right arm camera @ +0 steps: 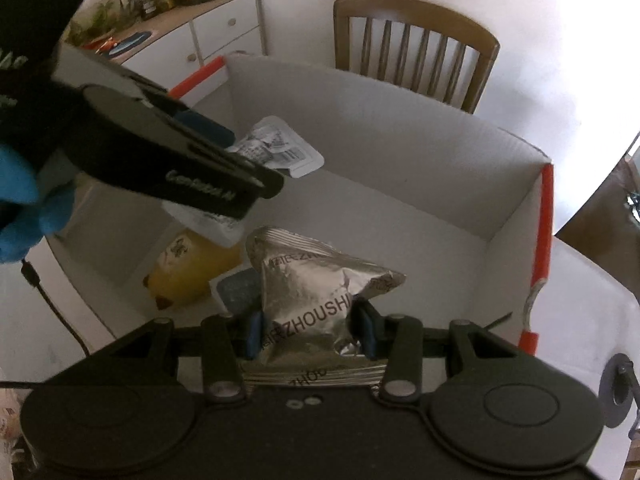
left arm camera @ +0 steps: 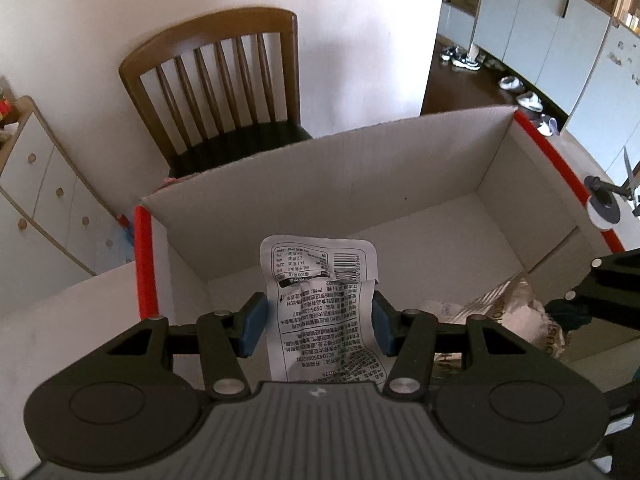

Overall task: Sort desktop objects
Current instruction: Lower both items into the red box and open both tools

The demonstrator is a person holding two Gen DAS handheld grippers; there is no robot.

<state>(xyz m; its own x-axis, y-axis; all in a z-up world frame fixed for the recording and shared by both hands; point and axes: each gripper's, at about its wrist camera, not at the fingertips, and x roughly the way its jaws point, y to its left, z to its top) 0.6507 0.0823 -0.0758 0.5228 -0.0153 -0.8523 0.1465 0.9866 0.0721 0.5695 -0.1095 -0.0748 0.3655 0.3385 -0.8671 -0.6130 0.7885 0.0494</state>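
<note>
Both packets are held over the box [left arm camera: 400, 168]: left gripper [left arm camera: 316, 322] clamped on the white sachet [left arm camera: 320, 280], right gripper [right arm camera: 310, 334] on the foil pack [right arm camera: 316, 284]. Grippers could get bumped together at 10 o'clock, honestly.

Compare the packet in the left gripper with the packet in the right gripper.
The white packet is flat and pale, covered in small black print with a barcode; the silver packet is shiny foil, puffed and crinkled, with large dark lettering. The white packet stands fairly straight between the left gripper pads; the silver packet bulges out beyond the right gripper. Both are held over the cardboard box.
</note>
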